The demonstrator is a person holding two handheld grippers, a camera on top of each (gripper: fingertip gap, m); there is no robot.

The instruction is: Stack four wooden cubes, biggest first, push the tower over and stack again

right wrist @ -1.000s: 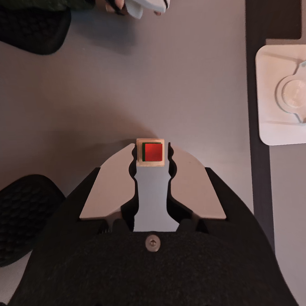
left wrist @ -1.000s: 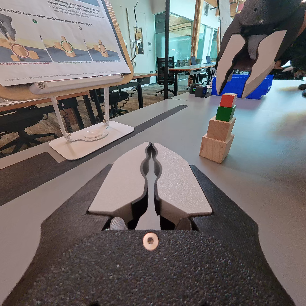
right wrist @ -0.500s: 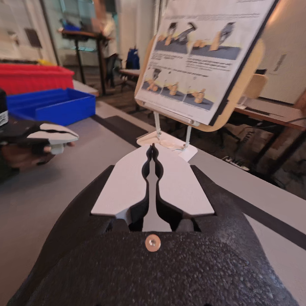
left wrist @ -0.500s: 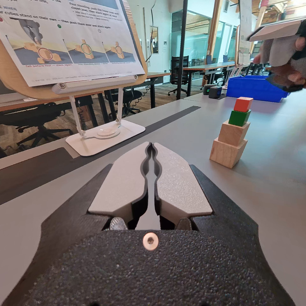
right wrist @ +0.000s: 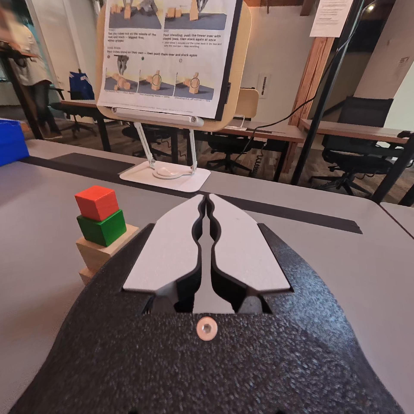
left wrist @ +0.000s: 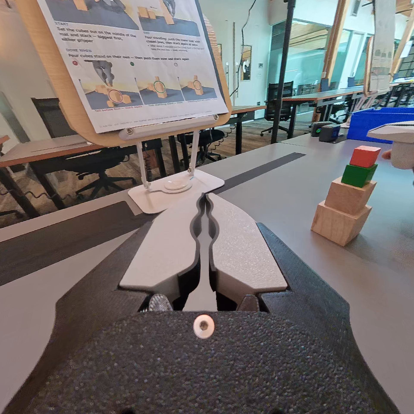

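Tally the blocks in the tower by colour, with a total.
Red block: 1
Green block: 1
Plain wood blocks: 2, the upper and the bottom one
Total: 4

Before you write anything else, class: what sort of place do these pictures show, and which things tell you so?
Probably an open-plan office or lab workspace: long wood-topped desks with black swivel chairs, glass-walled rooms behind, and a grey table holding a sheet on a white stand.

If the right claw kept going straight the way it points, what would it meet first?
Probably the white stand base ahead of the shut right claw; the block tower sits off to its left. Depth is unclear.
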